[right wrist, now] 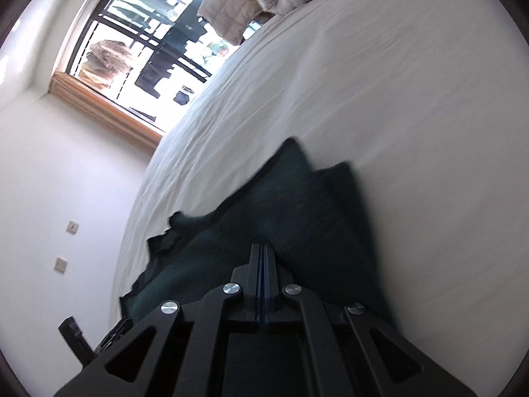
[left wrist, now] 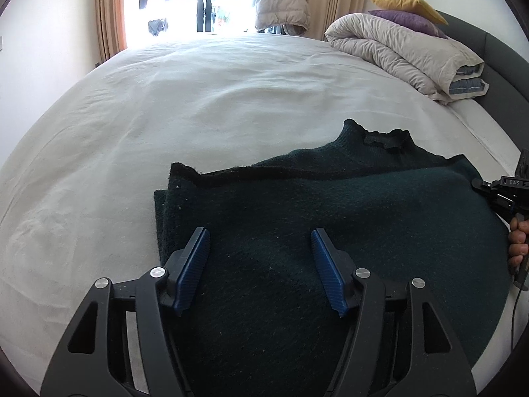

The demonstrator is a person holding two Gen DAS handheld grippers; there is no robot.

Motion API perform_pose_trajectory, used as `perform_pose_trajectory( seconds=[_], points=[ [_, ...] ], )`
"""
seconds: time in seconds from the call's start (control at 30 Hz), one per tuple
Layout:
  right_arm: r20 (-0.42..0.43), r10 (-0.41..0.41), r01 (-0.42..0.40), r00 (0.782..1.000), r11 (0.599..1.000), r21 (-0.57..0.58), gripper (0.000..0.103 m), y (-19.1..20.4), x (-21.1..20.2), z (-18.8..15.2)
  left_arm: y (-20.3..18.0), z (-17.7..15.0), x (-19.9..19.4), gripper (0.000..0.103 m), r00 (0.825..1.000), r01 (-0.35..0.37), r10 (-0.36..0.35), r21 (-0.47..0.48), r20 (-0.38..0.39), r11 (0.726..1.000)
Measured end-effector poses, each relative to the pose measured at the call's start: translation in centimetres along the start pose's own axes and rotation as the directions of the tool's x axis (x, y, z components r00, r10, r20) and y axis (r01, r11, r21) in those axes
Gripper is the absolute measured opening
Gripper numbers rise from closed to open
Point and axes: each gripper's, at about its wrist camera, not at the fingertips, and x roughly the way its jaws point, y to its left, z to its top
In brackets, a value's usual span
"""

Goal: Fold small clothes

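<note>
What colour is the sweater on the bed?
Very dark green, with a darker, near-black edge trim. The sweater shows best in the left wrist view.

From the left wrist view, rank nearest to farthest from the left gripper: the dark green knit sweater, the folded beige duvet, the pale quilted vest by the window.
1. Dark green knit sweater, directly under the left gripper.
2. Folded beige duvet, far right on the bed.
3. Pale quilted vest, beyond the bed by the window.

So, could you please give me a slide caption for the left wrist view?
Open left tongs hover over a dark green sweater partly folded on a white bed.
</note>
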Motion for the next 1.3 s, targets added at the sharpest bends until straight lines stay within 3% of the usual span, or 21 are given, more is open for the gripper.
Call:
perform_pose_trajectory(
  seconds=[0.07,0.1,0.13,0.23,0.3,0.37,0.43,0.5,0.57,0.7,0.77,0.8,0.83,0.87,0.93,0.97,1.07,1.13,1.23,1.3],
  points=[
    [0.049,-0.07,0.068,0.996,0.997,0.034,0.0,-1.1,-2.3,0.6,0.1,0.1,0.2,0.064,1.0,0.006,-0.006,-0.011,-0.007,1.0],
    [0.085,-0.151,0.149,0.985,0.988,0.027,0.016,-0.9,-3.8,0.6,0.0,0.3,0.3,0.064,1.0,0.003,-0.003,-0.01,-0.012,1.0],
    [0.117,-0.196,0.196,0.974,0.981,0.01,0.02,-0.3,-5.1,0.3,-0.2,0.4,0.2,0.064,1.0,-0.002,0.002,-0.01,-0.014,1.0],
    [0.1,-0.004,0.01,0.995,0.998,-0.059,0.024,2.7,-7.8,-2.3,-1.1,0.4,-1.7,0.064,0.999,-0.038,0.039,-0.027,0.008,0.999],
    [0.033,0.099,-0.092,0.995,0.981,-0.169,0.045,6.2,-7.7,-5.5,-2.0,-0.1,-3.6,0.064,0.999,-0.004,0.006,-0.044,0.048,0.999],
    [-0.048,0.155,-0.162,0.987,0.956,-0.246,0.05,8.8,-6.5,-9.1,-2.8,-1.2,-5.0,0.064,0.998,-0.004,0.007,-0.054,0.059,0.999],
    [-0.135,0.169,-0.201,0.976,0.941,-0.271,0.051,9.5,-4.2,-11.8,-3.4,-2.7,-5.6,0.064,0.999,-0.013,0.015,-0.037,0.039,0.999],
    [-0.144,0.104,-0.136,0.984,0.963,-0.233,0.051,7.7,-2.8,-12.6,-3.4,-4.3,-4.9,0.064,1.0,-0.027,0.027,-0.02,0.002,0.999],
    [-0.125,0.136,-0.153,0.983,0.979,-0.138,0.015,4.8,-3.0,-12.0,-2.6,-5.4,-5.2,0.064,1.0,0.008,-0.007,-0.039,0.025,0.999],
    [-0.025,0.092,-0.093,0.995,0.995,-0.039,0.0,-0.2,-6.4,-10.1,-1.9,-6.0,-5.3,0.064,0.998,0.046,-0.044,-0.061,0.037,0.997],
    [0.03,0.072,-0.072,0.997,0.997,-0.005,0.0,-2.3,-8.5,-9.4,-1.4,-6.2,-5.4,0.064,0.997,0.067,-0.063,-0.077,0.047,0.995],
    [0.066,0.032,-0.033,0.997,0.999,0.017,0.005,-3.1,-9.7,-9.2,-1.2,-6.3,-5.5,0.064,0.996,0.074,-0.069,-0.086,0.05,0.994],
    [0.095,-0.027,0.024,0.995,0.999,0.036,0.012,-3.6,-10.9,-9.1,-1.1,-6.2,-5.7,0.064,0.996,0.072,-0.068,-0.094,0.053,0.993],
    [0.117,-0.042,0.037,0.992,0.998,0.045,0.028,-3.9,-11.9,-9.1,-1.1,-6.3,-6.2,0.064,0.997,0.065,-0.059,-0.101,0.058,0.993],
    [0.123,0.012,-0.015,0.992,1.0,0.024,0.029,-2.8,-13.1,-9.5,-1.2,-6.5,-7.6,0.064,0.996,0.053,-0.044,-0.124,0.073,0.991],
    [0.113,0.043,-0.042,0.993,0.999,-0.01,0.03,-1.5,-13.2,-10.0,-1.4,-6.7,-8.6,0.064,0.995,0.061,-0.049,-0.131,0.092,0.989],
    [0.025,0.15,-0.146,0.988,0.981,-0.124,0.048,2.9,-12.3,-11.9,-2.1,-7.8,-10.9,0.064,0.991,0.072,-0.054,-0.148,0.123,0.986],
    [-0.051,0.179,-0.186,0.982,0.966,-0.181,0.05,5.9,-10.2,-13.4,-2.4,-8.8,-11.2,0.064,0.993,0.084,-0.068,-0.163,0.099,0.983],
    [-0.152,0.181,-0.21,0.972,0.957,-0.198,0.051,7.7,-6.7,-15.4,-2.6,-10.6,-9.9,0.064,0.999,0.044,-0.04,-0.149,0.027,0.988],
    [-0.191,0.112,-0.15,0.975,0.969,-0.196,0.046,7.1,-4.9,-15.9,-2.2,-11.1,-9.9,0.064,0.998,0.058,-0.054,-0.158,0.031,0.986]
  ],
)
